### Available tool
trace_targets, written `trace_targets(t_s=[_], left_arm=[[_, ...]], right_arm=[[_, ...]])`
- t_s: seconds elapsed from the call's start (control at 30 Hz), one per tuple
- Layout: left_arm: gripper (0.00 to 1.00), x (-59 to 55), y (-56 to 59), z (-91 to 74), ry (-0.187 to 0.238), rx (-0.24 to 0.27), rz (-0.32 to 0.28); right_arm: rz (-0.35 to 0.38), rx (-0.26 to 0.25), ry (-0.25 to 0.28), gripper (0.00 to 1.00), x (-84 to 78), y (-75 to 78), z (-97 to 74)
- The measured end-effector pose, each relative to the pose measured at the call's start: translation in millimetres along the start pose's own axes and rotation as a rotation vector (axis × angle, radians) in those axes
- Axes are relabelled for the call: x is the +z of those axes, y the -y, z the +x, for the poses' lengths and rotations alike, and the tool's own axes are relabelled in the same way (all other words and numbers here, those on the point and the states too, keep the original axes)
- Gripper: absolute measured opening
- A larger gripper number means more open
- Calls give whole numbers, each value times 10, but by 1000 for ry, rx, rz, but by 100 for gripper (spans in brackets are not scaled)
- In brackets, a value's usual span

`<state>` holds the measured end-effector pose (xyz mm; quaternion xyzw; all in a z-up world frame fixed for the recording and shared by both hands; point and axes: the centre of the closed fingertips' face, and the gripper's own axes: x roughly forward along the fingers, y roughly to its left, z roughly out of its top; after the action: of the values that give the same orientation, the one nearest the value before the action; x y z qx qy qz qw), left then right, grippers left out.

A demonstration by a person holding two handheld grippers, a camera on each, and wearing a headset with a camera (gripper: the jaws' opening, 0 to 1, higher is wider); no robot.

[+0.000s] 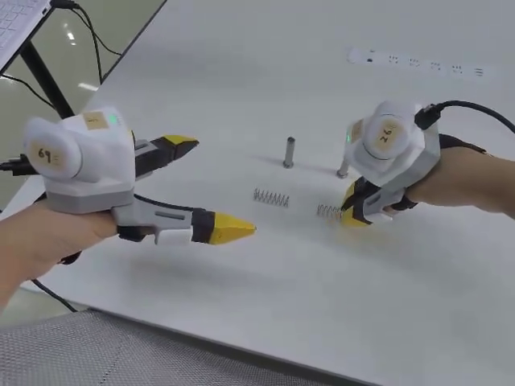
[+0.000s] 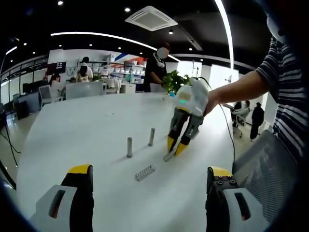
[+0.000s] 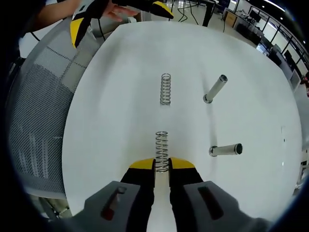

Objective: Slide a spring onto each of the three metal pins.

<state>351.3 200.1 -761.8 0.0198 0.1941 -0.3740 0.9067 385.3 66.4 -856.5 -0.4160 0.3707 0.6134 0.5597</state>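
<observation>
**Right tool pinching a spring beside two upright pins**

The right tool (image 3: 162, 164), with its yellow-tipped jaws pressed together, is pinching one end of a thin coiled steel spring (image 3: 161, 142). The rest of that spring is lying flat on the plain white counter (image 1: 322, 305), pointing away from the jaws. A second coiled steel spring (image 1: 271, 198) is lying loose near the middle of the counter, apart from the held one and touching nothing else. A short grey cylindrical metal pin (image 1: 343, 170) is standing upright just beside the right tool, on the side toward the far edge, and the tool is partly hiding it in the head view. A second grey metal pin (image 1: 289, 152) is standing upright apart from the first, between the loose spring and the far edge. Both pins are standing bare. The left tool (image 1: 217, 186) is hovering above the counter toward the near left corner, with its jaws spread wide and gripping nothing. A white power strip (image 1: 418, 64) is lying near the far edge, and a grey mesh chair (image 1: 80, 354) is sitting against the near edge.
</observation>
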Motion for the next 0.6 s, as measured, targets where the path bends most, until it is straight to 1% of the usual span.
trace_targets(t_s=[0.2, 0.3, 0.6], left_arm=[[95, 36, 63, 54, -3, -19, 11], [94, 43, 110, 88, -11, -34, 16], [91, 102, 230, 191, -18, -79, 44]], right_arm=[[12, -15, 27, 8, 8, 0, -171], [19, -19, 37, 8, 13, -10, -238], [4, -23, 51, 8, 16, -112, -429]])
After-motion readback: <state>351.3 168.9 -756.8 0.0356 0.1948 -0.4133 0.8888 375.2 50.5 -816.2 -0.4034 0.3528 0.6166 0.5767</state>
